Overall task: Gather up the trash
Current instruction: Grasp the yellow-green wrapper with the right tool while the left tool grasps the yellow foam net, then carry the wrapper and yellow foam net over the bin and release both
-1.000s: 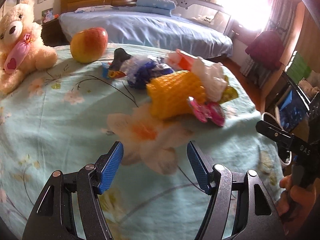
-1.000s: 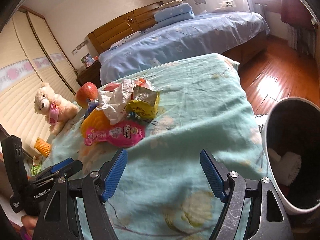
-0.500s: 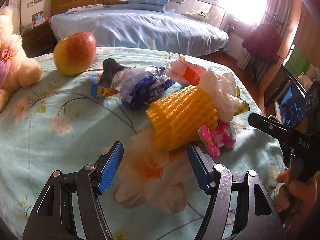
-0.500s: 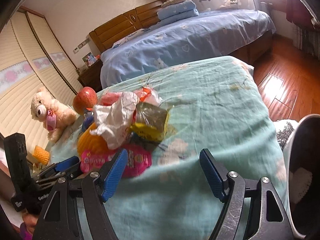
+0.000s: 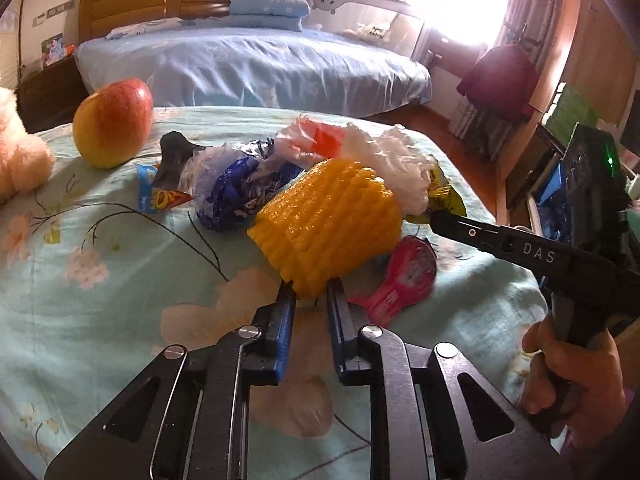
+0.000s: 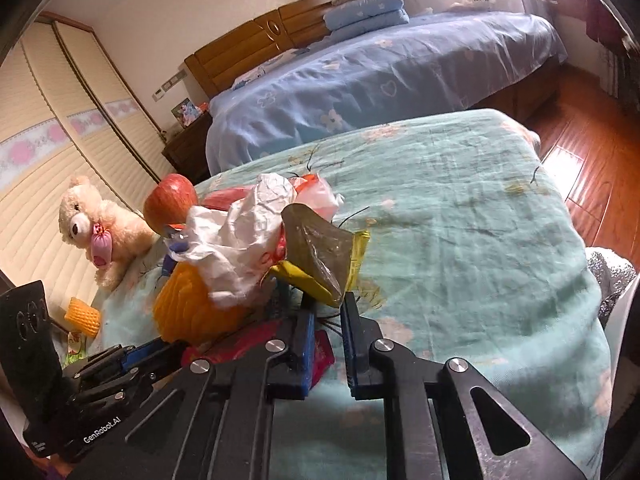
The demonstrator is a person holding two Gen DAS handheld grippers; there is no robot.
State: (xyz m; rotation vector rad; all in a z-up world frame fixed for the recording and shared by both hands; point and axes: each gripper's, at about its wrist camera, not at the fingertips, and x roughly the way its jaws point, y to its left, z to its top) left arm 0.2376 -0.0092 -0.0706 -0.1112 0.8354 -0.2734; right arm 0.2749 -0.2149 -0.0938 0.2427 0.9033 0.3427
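Both tongs have closed since earlier | left tongs grip yellow foam net | right tongs pinch yellow wrapper just right of net | apple beyond net, on teal cover

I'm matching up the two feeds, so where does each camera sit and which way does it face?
Left wrist: on the left gripper, facing the blue bed; its fingers pinch the yellow foam net; right hand shows.
Right wrist: on the right gripper, facing the wardrobe side; shut on the yellow wrapper; the left gripper enters lower left.
Shared: apple, white tissue.
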